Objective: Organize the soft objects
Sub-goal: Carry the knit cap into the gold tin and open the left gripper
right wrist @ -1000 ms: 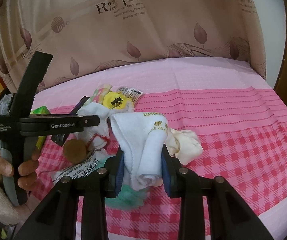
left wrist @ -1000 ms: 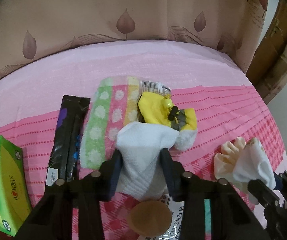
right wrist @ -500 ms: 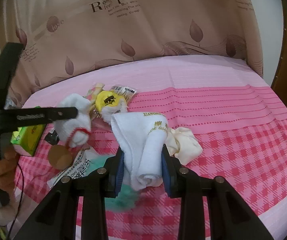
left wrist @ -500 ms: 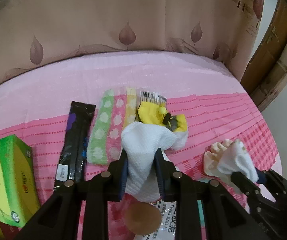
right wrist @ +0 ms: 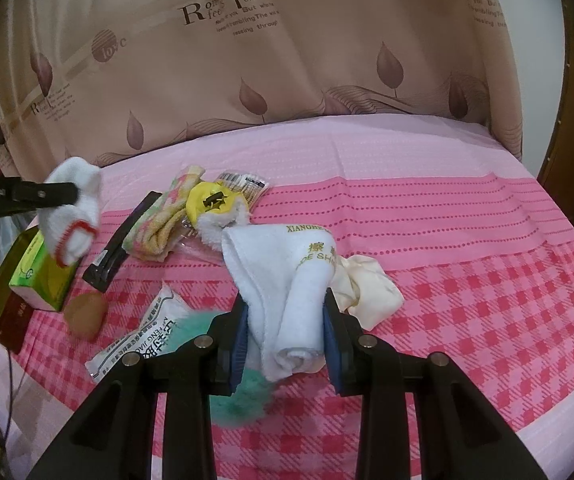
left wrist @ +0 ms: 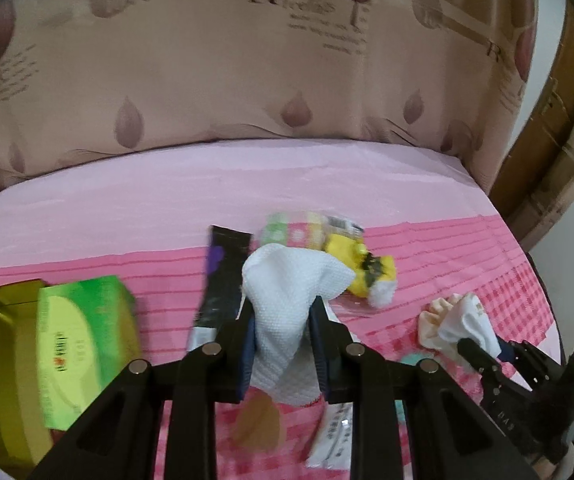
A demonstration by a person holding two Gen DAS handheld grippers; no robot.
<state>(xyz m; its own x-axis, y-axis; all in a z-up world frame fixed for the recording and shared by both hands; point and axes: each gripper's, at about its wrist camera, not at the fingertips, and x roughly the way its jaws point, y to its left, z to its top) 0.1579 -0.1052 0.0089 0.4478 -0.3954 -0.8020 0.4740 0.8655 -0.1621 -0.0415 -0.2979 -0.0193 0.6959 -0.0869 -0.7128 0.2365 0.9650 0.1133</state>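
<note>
Legibly, "XIANGHE" (gold) on right gripper's (right wrist: 286, 326) towel (right wrist: 295, 280)

Far bed (right wrist: 367, 152): bare pale-pink sheet up to the curtain (right wrist: 287, 60), open for passing.
Right side: checked pink cloth, bare beyond the cream cloth (right wrist: 367, 292) (widest free stretch).
Centre: crowded; spotted towel (right wrist: 163, 220), yellow sock pack (right wrist: 213, 204) and black packet (right wrist: 121, 240) lie close together.
Left side: green tissue box (left wrist: 83, 356) beside a gold box (left wrist: 1, 368), both standing tall.
Near edge: brown disc (right wrist: 86, 312), white printed packet (right wrist: 143, 336) and teal fluff (right wrist: 239, 396) block low passes.
</note>
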